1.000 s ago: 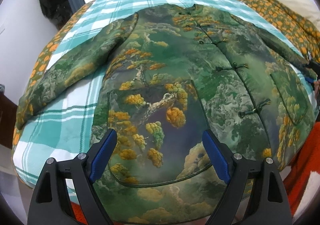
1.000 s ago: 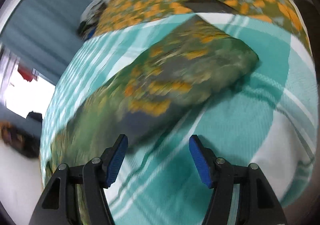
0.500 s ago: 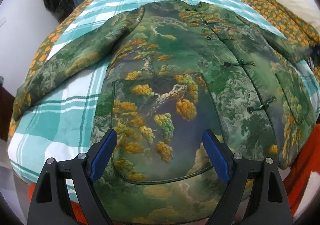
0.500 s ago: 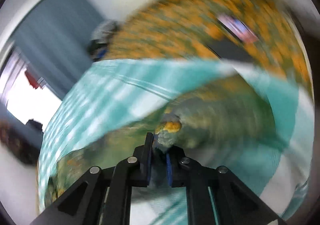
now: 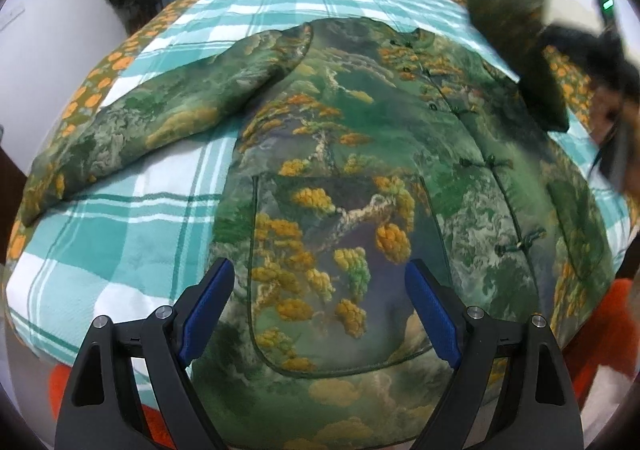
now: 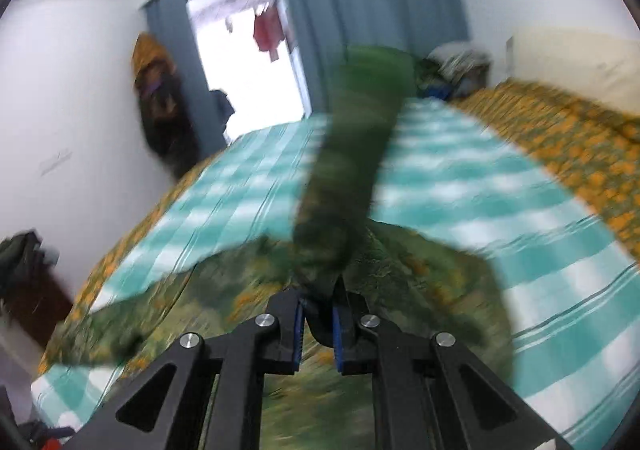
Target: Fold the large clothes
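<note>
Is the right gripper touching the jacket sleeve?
Touching. The right wrist view shows the right gripper with jaws clamped on the sleeve.

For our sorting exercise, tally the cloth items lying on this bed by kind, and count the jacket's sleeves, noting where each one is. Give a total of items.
Patterned green jacket: 1
Teal plaid blanket: 1
Orange-flowered bedspread: 1
Total: 3
Jacket sleeves: 2, the left sleeve flat on the blanket, the right sleeve lifted by the right gripper.

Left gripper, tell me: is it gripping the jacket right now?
No. The left gripper hovers with its blue pads wide apart above the jacket, pressing on nothing.
</note>
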